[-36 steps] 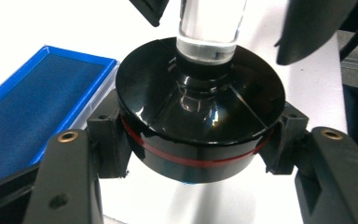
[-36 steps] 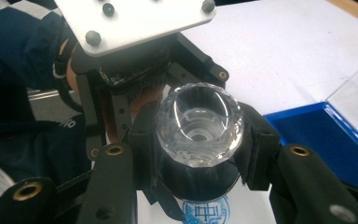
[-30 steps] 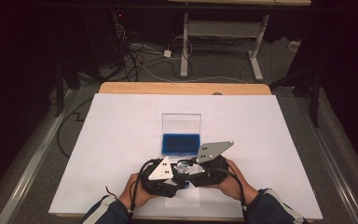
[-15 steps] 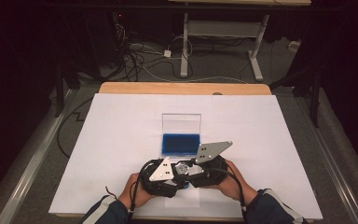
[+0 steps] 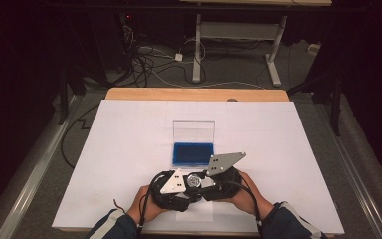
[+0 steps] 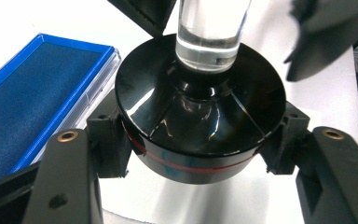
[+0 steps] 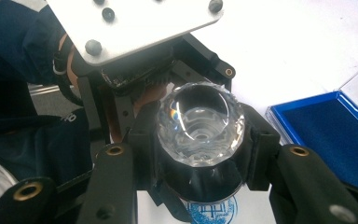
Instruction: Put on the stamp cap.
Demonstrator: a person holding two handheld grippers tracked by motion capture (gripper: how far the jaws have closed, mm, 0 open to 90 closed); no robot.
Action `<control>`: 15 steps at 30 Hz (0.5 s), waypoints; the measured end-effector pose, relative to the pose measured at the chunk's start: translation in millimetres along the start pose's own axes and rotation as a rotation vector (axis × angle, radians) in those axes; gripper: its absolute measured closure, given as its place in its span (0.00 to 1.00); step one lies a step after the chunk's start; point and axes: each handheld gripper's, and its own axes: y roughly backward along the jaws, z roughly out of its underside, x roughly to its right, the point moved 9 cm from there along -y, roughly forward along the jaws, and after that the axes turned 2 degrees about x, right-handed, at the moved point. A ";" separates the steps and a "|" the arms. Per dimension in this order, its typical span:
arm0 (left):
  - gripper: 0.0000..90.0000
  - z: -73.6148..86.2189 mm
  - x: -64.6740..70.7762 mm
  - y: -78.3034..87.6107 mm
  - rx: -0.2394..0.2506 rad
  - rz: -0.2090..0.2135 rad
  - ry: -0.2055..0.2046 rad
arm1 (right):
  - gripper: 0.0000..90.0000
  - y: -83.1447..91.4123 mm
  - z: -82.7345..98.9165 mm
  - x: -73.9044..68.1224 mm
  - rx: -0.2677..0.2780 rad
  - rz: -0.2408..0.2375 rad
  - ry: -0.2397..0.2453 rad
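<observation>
The stamp (image 6: 205,107) is held between both claws, low over the white surface (image 5: 129,149) at the near edge. The left claw (image 6: 196,142) is clamped across the stamp's round black base, and its jaws have just been opening a touch, though the pads are seen pressed to the base on both sides. The right claw (image 7: 200,140) is clenched tight on the same stamp higher up, about the faceted crystal knob. The stamp's long axis is read as running straight out ahead of the left claw, with the clear handle pointed away from it toward the right claw. Just below the right claw's jaws a blue print (image 7: 209,211) can be made out on the paper. The open ink pad (image 6: 32,98) lies just beyond the claws, off to the left claw's left and the right claw's right. The pad is judged nearer to the left claw, so any carry across would be short and forward.
</observation>
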 end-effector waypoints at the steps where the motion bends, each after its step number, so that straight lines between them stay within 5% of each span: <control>1: 0.39 -0.2 -0.4 0.0 0.004 0.002 0.003 | 0.63 0.3 -0.4 0.3 0.004 0.004 0.002; 15: 0.38 -0.4 -1.2 -1.0 0.015 -0.009 0.022 | 0.63 0.8 -2.3 0.5 0.020 0.013 0.008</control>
